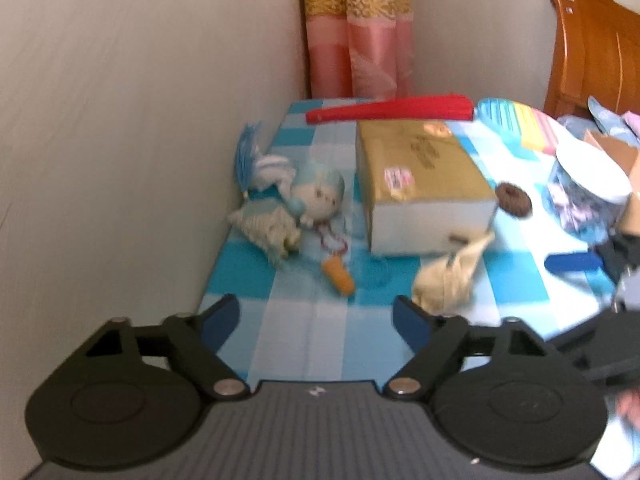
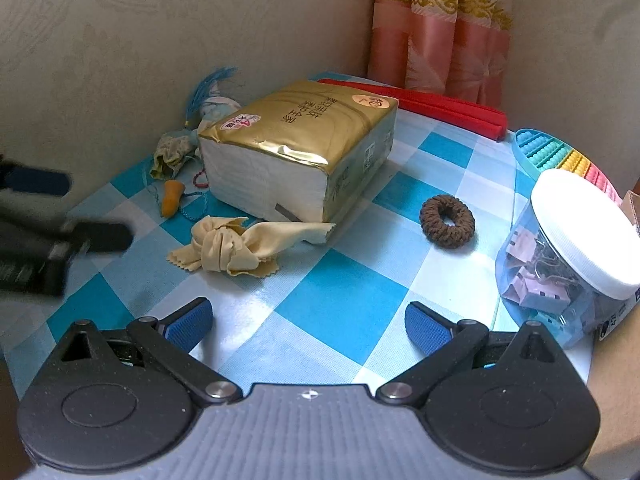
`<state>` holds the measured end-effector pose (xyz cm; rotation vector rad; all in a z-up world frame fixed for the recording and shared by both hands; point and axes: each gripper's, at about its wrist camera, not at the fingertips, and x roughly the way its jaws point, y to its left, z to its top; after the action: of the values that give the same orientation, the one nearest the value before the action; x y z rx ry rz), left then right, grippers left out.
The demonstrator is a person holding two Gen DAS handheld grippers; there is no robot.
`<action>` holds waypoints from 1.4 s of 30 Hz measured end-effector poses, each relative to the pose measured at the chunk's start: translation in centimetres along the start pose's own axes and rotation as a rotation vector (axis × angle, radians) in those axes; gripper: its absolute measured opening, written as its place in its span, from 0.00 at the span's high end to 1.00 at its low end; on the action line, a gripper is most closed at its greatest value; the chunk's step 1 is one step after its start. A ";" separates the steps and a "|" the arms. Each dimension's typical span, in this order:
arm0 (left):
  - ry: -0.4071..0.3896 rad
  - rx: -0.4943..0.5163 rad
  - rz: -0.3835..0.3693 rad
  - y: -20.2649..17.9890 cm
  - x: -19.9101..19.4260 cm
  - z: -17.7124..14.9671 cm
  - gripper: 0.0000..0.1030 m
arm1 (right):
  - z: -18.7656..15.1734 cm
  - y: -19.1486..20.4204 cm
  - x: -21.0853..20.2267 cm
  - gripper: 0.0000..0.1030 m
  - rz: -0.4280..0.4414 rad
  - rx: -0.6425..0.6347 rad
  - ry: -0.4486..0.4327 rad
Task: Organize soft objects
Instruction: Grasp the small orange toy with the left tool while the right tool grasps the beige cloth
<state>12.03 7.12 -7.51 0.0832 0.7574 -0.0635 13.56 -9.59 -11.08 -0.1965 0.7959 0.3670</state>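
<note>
Both claws wide open and empty, left gripper (image 1: pixel 316 316), right gripper (image 2: pixel 308 322); knotted cream cloth (image 2: pixel 228 246) near tissue pack (image 2: pixel 296 152), touching its near corner; best pinched at the knot, clear of the pack.

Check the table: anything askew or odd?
The yellow cloth lies knotted and crumpled, one tail touching the corner of the tissue pack. The doll is toppled by the wall, an orange piece loose beside it. Nothing looks spilled. Both grippers are open and empty.
</note>
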 end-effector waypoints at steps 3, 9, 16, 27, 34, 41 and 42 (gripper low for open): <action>-0.017 0.000 -0.006 -0.4 0.9 0.9 0.37 | -0.2 -0.1 -0.1 0.00 0.002 -0.002 -0.007; -0.005 -0.017 -0.006 -1.2 3.0 1.6 0.62 | -0.3 0.0 -0.3 0.00 0.002 -0.003 -0.018; 0.017 -0.038 0.001 -1.4 4.2 1.2 0.68 | -0.4 0.0 -0.3 0.00 0.004 -0.005 -0.025; 0.019 -0.039 -0.007 -1.2 4.6 1.0 0.80 | -0.5 0.1 -0.4 0.00 0.002 -0.003 -0.032; -0.008 -0.044 -0.031 -1.1 3.1 1.2 0.82 | -0.2 0.2 -0.5 0.00 0.000 0.002 -0.019; -0.019 -0.076 -0.046 -0.2 1.3 0.9 0.82 | 0.2 2.3 -0.1 0.01 0.057 -0.061 -0.028; -0.021 -0.078 -0.045 0.0 1.1 0.8 0.82 | 0.3 2.6 0.0 0.03 0.063 -0.068 -0.034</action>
<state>13.36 6.99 -7.72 -0.0085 0.7404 -0.0778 12.76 -7.12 -10.97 -0.2288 0.7580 0.4565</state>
